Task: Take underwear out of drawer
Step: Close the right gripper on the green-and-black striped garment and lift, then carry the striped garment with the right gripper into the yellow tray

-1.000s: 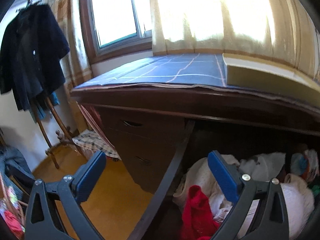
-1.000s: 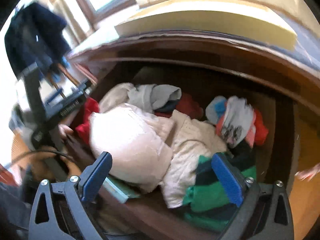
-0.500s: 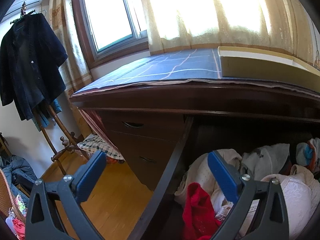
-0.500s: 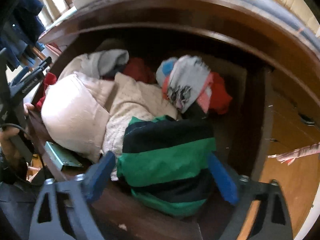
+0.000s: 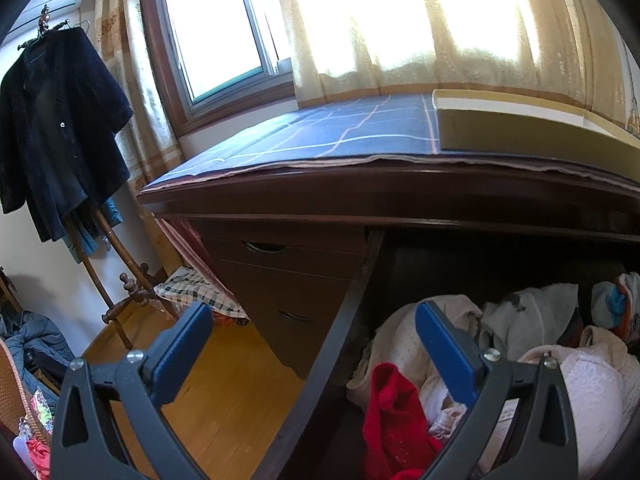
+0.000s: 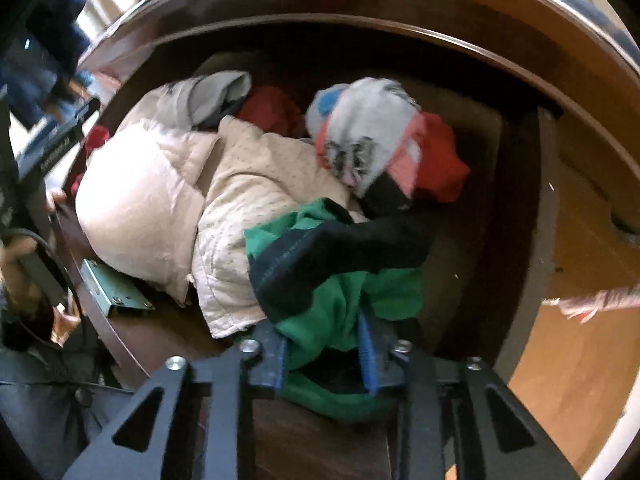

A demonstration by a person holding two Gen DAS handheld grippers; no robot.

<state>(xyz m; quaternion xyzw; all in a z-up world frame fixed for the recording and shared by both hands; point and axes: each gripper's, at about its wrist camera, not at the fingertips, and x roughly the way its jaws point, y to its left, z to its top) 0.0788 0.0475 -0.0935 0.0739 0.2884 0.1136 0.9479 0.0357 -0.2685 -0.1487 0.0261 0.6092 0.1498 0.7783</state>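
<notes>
Right claw (image 6: pixel 324 354) just clenched on green-and-black underwear (image 6: pixel 332 264) in drawer (image 6: pixel 520 208); left claw (image 5: pixel 312 344) released

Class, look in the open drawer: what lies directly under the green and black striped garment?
The green and black striped garment, pinched in the right tool, overlaps a cream dotted garment at its left edge. Whatever lies beneath its middle is covered, so it cannot be told.
</notes>
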